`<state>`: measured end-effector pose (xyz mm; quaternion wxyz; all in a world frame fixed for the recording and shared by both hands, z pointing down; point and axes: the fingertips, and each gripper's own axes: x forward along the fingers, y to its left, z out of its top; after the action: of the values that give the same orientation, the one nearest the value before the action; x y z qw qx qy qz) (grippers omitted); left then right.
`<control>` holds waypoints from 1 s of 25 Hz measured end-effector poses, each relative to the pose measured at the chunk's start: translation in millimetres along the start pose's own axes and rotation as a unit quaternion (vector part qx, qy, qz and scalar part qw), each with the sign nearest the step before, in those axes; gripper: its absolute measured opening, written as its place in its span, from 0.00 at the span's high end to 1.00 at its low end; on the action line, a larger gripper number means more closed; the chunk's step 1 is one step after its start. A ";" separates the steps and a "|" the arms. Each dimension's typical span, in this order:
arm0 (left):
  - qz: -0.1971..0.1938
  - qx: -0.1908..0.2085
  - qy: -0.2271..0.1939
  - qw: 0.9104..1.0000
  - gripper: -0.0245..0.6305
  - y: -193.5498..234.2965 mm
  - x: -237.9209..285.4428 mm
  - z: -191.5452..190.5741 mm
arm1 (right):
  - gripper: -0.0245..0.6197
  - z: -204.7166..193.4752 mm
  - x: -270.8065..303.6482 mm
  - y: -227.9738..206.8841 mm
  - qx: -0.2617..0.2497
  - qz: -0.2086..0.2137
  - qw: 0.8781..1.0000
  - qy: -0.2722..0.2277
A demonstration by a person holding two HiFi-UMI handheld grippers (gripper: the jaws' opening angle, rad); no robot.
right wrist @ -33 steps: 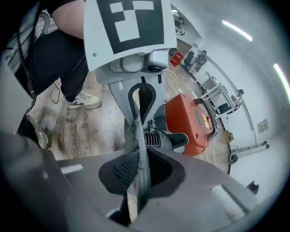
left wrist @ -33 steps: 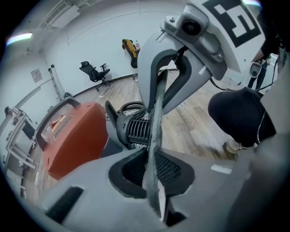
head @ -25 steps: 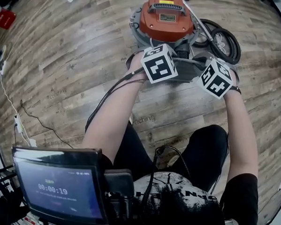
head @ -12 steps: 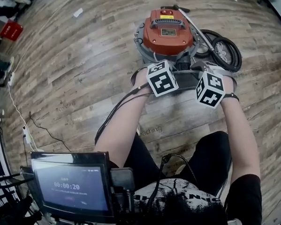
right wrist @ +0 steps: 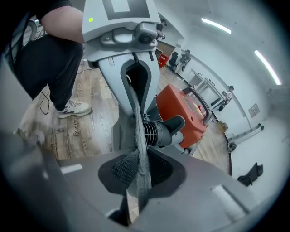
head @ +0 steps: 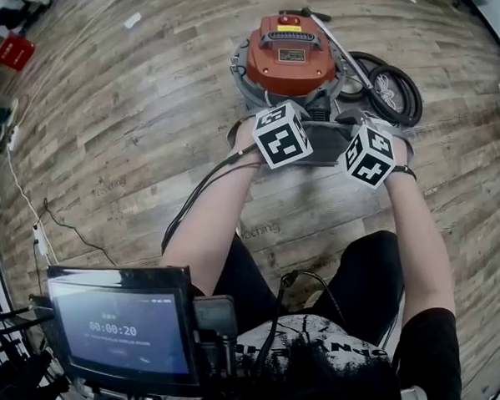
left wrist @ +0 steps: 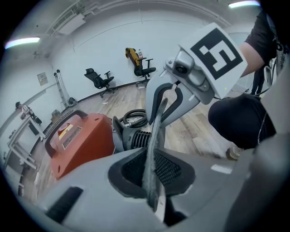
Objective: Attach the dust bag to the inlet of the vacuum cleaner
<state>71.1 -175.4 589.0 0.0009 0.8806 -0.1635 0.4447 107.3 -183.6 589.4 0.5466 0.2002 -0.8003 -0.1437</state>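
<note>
Jaws of left gripper, right gripper pinch one dust bag.

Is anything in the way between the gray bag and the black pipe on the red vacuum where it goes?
Nothing visible is. The dust bag, pinched by the left gripper and the right gripper, sits right by the inlet of the vacuum cleaner, with nothing showing between them.

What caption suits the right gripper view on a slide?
Right tool grips the grey dust bag by its edge, opposite the left tool, orange vacuum cleaner beyond.
</note>
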 end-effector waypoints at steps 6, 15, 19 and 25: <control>-0.003 -0.006 0.039 0.999 0.92 -1.9 12.1 -22.8 | 0.89 22.0 -3.4 -0.5 -0.072 -0.008 0.997 0.018; 0.010 0.007 -0.010 1.000 0.90 4.2 4.7 11.5 | 0.89 -12.7 8.4 -1.4 0.042 0.006 0.999 0.000; 0.012 0.003 -0.006 1.000 0.90 4.5 4.1 7.4 | 0.88 -8.0 8.0 -5.1 0.021 -0.005 1.000 0.003; 0.007 -0.031 0.026 0.999 0.91 7.1 11.6 -18.8 | 0.87 19.5 0.6 -11.1 -0.044 -0.031 0.998 0.012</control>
<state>60.7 -182.7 608.4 0.0288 0.8674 -0.1832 0.4619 90.7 -193.4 577.8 0.5595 0.2024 -0.7800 -0.1937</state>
